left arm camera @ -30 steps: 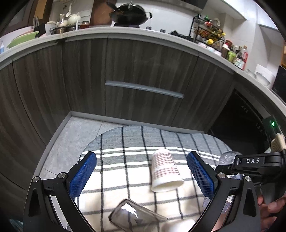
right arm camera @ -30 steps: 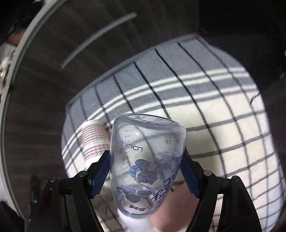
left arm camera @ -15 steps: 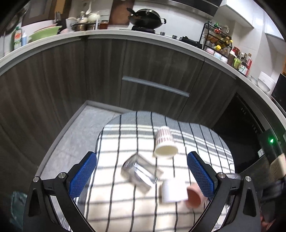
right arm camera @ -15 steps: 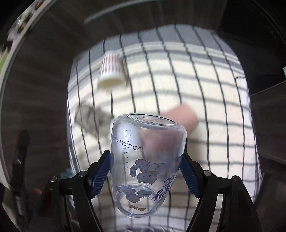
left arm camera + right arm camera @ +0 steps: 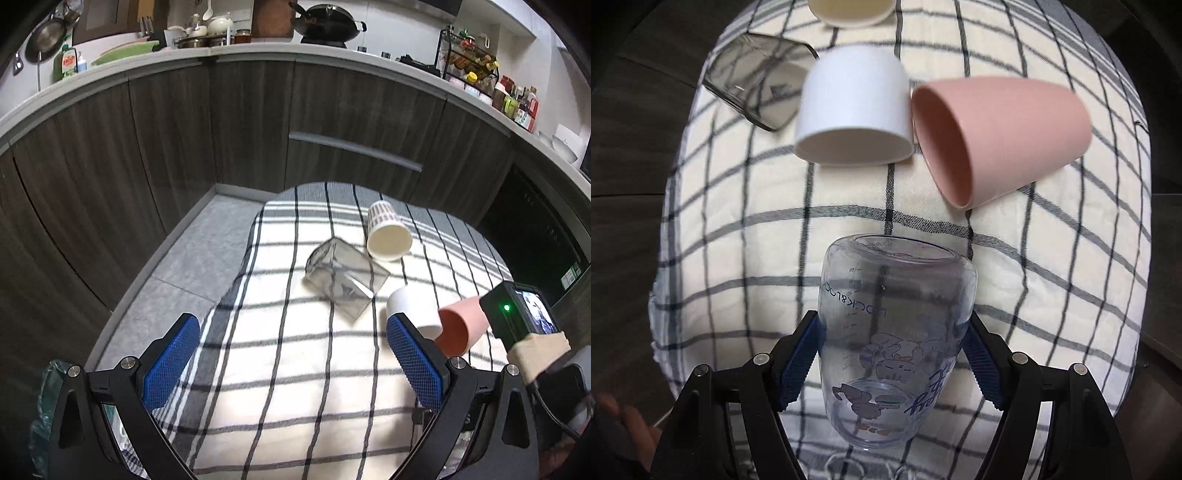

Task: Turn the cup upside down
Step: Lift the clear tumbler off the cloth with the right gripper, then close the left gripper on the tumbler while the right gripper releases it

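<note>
A: Which pair of tongs has the cup?

B: The right gripper (image 5: 892, 354). Its two blue pads are pressed against the sides of the clear printed cup (image 5: 894, 332), so it is closed on it. The left gripper (image 5: 291, 365) hangs wide open with nothing between its pads, well back from the things on the checked cloth (image 5: 295, 369).

A: Where does the cup sit relative to those closed fingers?

B: Straight out along them. Its long axis runs forward from the jaws, one end near the camera and the other pointing away toward the cloth. The printed lettering reads reversed or inverted, but which end is rim and which is base cannot be told for sure through the clear wall. The cup appears to be held above the cloth, not resting on it.

A: So what does the next move turn on?

B: Likely on that axis. To stand the cup mouth-down, the right wrist would have to bring the axis upright over a bare patch of cloth. The white cup (image 5: 853, 107) and the pink cup (image 5: 997, 136) lie on their sides just ahead, touching or nearly so, with the smoky square container (image 5: 757, 88) and the patterned paper cup (image 5: 388, 232) beyond. The near cloth looks the safer landing spot
</note>
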The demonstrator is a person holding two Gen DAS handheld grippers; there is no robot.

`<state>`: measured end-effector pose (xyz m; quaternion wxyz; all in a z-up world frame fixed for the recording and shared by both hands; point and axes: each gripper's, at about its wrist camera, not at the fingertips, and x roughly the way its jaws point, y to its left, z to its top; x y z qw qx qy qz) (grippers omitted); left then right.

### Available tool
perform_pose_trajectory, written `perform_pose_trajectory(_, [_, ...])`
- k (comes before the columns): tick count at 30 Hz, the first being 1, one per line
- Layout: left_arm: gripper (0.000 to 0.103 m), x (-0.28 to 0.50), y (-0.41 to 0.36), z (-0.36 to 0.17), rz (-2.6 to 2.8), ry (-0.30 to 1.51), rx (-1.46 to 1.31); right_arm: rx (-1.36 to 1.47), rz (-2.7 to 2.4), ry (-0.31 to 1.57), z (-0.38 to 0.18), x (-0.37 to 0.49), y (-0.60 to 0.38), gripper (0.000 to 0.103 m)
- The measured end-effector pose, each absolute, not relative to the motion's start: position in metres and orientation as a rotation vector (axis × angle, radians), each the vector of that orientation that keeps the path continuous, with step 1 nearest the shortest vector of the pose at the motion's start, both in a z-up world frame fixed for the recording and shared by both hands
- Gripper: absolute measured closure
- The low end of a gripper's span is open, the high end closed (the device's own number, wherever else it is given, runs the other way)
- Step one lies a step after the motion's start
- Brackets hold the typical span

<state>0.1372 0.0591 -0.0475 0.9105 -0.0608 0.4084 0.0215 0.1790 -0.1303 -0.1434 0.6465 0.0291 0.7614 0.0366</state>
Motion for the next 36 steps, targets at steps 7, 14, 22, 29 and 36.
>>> perform_pose_trajectory(7, [0.000, 0.131, 0.052, -0.058, 0.031, 0.858, -0.104, 0.065, 0.081, 1.735, -0.159, 0.180, -0.135, 0.028])
perform_pose_trajectory(14, [0.000, 0.127, 0.045, -0.057, 0.026, 0.856, -0.071, 0.063, 0.098, 1.710, -0.157, 0.182, -0.137, 0.026])
perform_pose_trajectory(22, [0.000, 0.113, 0.034, -0.050, 0.022, 0.849, -0.037, 0.153, 0.145, 1.631, -0.130, 0.180, -0.152, 0.018])
perform_pose_trajectory(29, [0.000, 0.103, 0.001, -0.041, -0.033, 0.839, -0.013, 0.191, 0.132, 1.319, -0.058, 0.143, -0.191, 0.018])
perform_pose_trajectory(36, [0.000, 0.098, -0.057, -0.054, -0.122, 0.890, 0.050, 0.137, -0.028, 0.923, -0.008, 0.089, -0.238, 0.012])
